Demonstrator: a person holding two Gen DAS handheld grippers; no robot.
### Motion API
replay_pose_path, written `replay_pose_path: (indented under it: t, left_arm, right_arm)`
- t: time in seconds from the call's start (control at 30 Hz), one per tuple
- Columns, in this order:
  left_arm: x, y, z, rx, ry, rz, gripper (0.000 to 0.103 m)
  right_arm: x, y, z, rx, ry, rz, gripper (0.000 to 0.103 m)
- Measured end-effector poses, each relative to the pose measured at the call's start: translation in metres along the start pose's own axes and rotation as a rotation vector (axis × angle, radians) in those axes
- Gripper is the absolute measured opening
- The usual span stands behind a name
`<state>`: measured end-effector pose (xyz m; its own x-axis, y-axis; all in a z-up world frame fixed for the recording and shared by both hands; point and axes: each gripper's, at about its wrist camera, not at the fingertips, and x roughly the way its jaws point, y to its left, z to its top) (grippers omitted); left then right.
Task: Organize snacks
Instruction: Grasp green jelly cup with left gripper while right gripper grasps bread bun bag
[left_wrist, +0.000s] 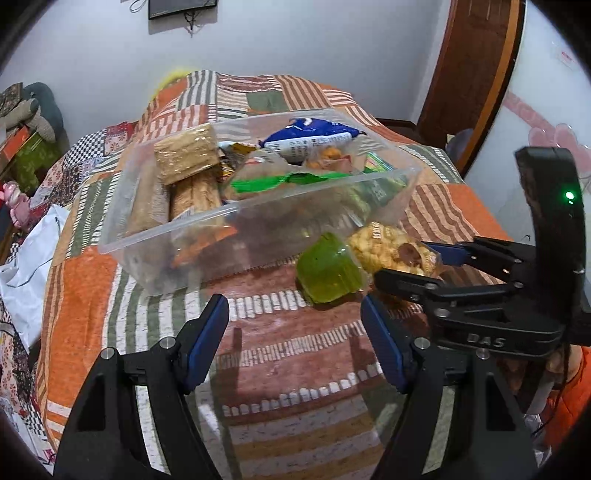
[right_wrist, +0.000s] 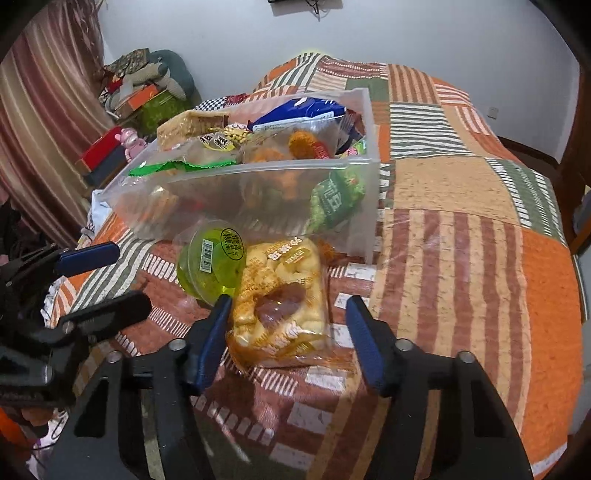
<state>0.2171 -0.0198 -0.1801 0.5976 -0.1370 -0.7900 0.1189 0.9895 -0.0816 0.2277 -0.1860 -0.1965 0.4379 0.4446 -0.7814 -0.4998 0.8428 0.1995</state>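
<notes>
Jaws of the right gripper (right_wrist: 286, 332) stand apart around the near end of a clear bag of yellow puffed snacks (right_wrist: 280, 295), the left pad at the bag's edge. Just left of it lies a green jelly cup (right_wrist: 210, 262). Beyond both stands the clear plastic bin (right_wrist: 236, 195) of snacks. Left gripper (left_wrist: 295, 343) hangs open over bare quilt (left_wrist: 295, 369).
</notes>
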Motion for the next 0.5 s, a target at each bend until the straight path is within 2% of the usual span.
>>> replay_pose_path:
  t: [0.23, 0.5]
  left_arm:
    - [0.008, -0.010, 0.005, -0.005, 0.015, -0.020, 0.074]
    - [0.027, -0.022, 0.013, -0.002, 0.045, -0.016, 0.074]
  right_arm:
    - [-0.005, 0.001, -0.002, -0.037, -0.016, -0.008, 0.044]
    - [-0.024, -0.020, -0.014, -0.019, -0.035, -0.040, 0.043]
